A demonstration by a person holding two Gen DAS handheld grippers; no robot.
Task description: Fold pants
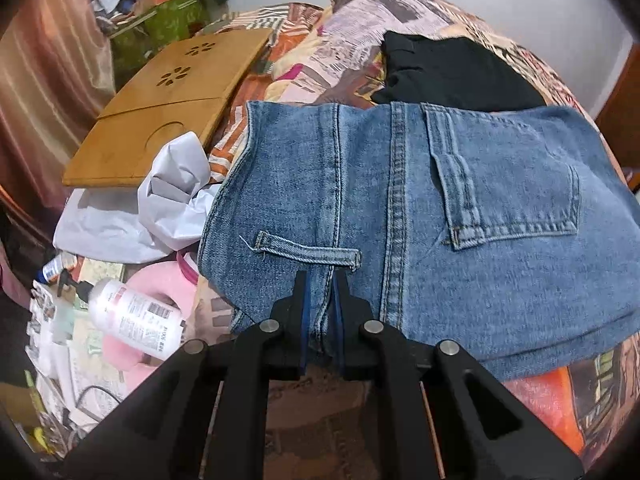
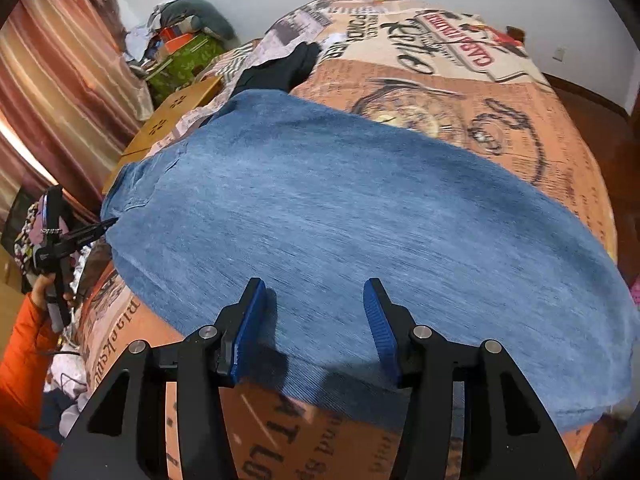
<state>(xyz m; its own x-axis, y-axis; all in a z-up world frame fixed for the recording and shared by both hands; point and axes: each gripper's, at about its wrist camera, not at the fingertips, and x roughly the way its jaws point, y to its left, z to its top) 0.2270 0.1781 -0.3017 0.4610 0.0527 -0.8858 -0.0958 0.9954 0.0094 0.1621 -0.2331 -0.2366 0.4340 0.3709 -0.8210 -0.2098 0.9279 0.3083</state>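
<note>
Left tongs (image 1: 320, 284) pinch the jeans (image 1: 420, 220) at the waistband, lower centre — anchoring them on the bed (image 2: 440, 92); right tongs (image 2: 316, 300) hang parted over denim — nothing gripped.

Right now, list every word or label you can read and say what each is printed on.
"CASABLANCA", upside down, on the bedspread.
"Retro", upside down, same bedspread.
"POWDER", upside down, same bedspread.
The white bottle: its label and barcode are too small to read.
Newspaper-style print on the bedspread: too blurred.
</note>
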